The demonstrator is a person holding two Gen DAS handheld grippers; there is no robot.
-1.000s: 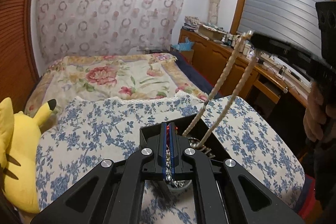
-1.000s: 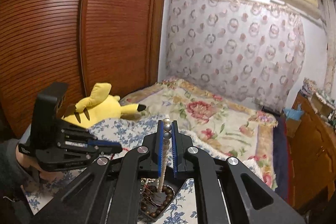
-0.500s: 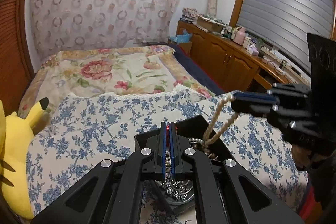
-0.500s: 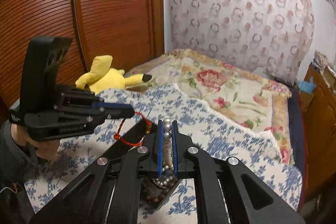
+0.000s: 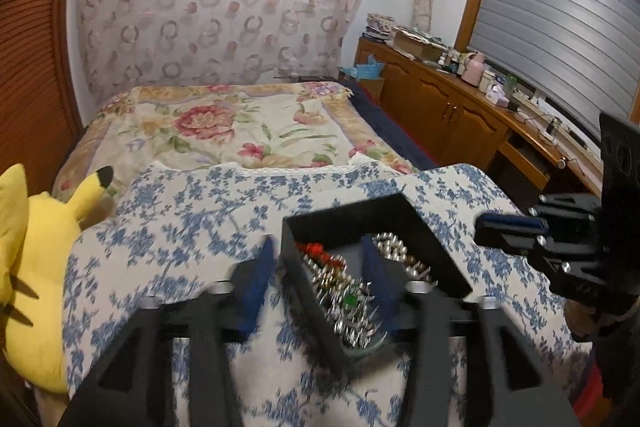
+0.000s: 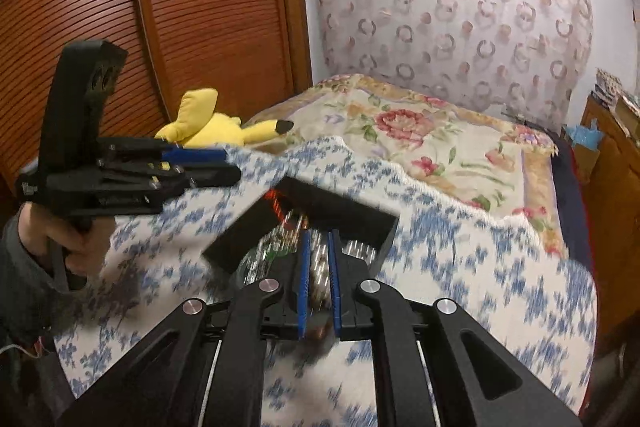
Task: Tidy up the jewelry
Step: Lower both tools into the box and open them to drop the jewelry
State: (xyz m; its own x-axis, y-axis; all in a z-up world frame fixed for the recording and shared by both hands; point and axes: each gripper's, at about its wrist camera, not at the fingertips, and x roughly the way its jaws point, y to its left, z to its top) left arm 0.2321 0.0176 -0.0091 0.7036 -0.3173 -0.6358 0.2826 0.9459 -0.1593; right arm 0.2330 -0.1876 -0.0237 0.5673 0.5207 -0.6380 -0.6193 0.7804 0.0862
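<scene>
A black open box (image 5: 434,239) sits on the blue-flowered cloth and holds a heap of jewelry: silver chains (image 5: 348,301), a red cord (image 5: 316,249) and pearl beads (image 5: 390,245). My left gripper (image 5: 318,259) is open, its fingers straddling the box's left wall, nothing between them. It also shows in the right wrist view (image 6: 200,167). My right gripper (image 6: 319,251) is low over the box (image 6: 372,223), narrowly parted around the pearl strand (image 6: 319,267); the view is blurred. It appears in the left wrist view (image 5: 508,227) at the box's right.
A yellow plush toy (image 5: 28,267) lies at the cloth's left edge. A floral bedspread (image 5: 224,123) stretches beyond. Wooden cabinets (image 5: 448,107) with clutter run along the right. A slatted wooden wardrobe (image 6: 200,7) stands at the left.
My left gripper opened and let the chain and red cord fall into the box. My right gripper came down with the pearl strand, which now lies heaped in the box.
</scene>
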